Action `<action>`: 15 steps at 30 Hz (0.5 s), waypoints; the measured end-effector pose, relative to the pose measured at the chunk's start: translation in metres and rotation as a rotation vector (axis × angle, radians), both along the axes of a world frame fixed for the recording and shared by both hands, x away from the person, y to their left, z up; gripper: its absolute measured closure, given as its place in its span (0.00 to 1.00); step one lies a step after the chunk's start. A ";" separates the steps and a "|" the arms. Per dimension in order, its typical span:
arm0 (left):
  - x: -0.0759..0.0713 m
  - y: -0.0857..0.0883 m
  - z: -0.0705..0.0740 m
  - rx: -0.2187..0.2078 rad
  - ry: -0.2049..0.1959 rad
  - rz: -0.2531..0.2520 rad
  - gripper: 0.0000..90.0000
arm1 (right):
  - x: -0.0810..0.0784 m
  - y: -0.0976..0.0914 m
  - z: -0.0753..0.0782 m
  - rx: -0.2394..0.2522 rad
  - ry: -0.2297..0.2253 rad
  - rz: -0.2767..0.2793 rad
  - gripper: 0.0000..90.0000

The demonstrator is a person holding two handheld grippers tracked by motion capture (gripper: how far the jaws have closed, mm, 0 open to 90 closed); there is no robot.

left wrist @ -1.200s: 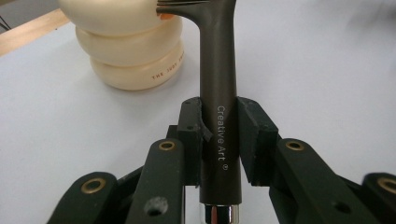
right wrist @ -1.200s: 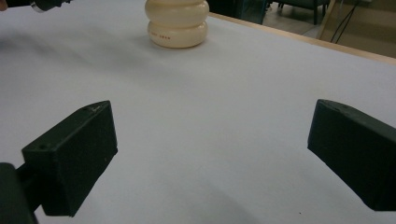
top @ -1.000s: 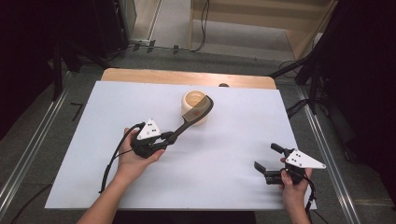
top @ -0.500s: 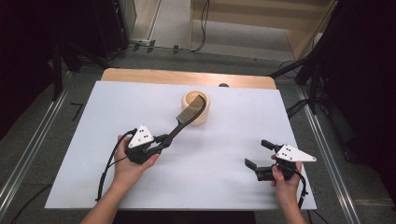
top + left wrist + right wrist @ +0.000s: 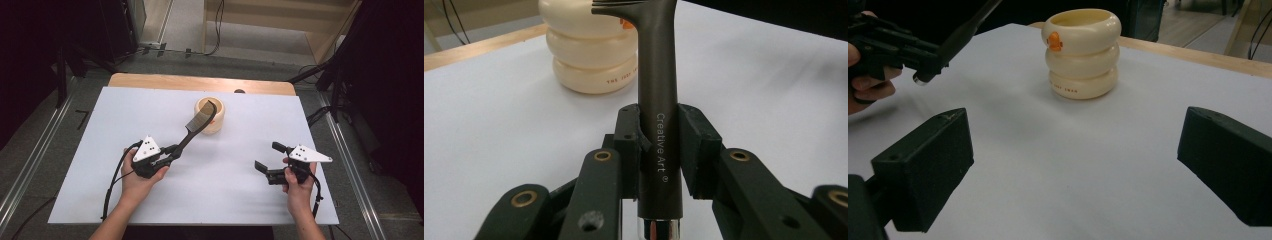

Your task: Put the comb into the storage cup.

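Note:
My left gripper (image 5: 172, 154) is shut on the dark handle of a flat brush (image 5: 192, 131), marked "Creative Art" in the left gripper view (image 5: 658, 100). The brush slants up toward a cream cup (image 5: 210, 116) shaped like stacked rings, with an orange mark (image 5: 1054, 41). In the right gripper view the brush (image 5: 965, 32) rises left of the cup (image 5: 1082, 55), apart from it. My right gripper (image 5: 266, 156) is held above the table's right side, open with nothing between its jaws (image 5: 1075, 150), pointing toward the cup.
A white sheet (image 5: 100, 150) covers the table, and a wooden strip (image 5: 150, 80) shows along its far edge. Metal rails and cables run along the floor at both sides. A cable trails from each gripper toward the near edge.
The left hand has drawn back slightly toward the near left, and the brush has come with it. The right gripper has risen and moved inward toward the cup.

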State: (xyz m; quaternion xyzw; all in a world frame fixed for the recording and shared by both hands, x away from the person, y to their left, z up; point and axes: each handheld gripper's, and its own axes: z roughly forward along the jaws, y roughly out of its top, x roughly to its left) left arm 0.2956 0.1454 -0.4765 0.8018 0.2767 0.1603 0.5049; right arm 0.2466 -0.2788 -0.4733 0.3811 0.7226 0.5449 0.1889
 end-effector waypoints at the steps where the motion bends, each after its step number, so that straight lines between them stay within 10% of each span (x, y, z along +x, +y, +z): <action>1: 0.000 0.000 0.000 -0.001 -0.004 0.001 0.81 | 0.001 0.002 0.002 0.002 -0.001 0.005 0.00; 15: -0.005 0.000 -0.001 -0.016 -0.037 0.001 0.81 | 0.022 0.023 0.022 0.046 0.008 0.007 0.00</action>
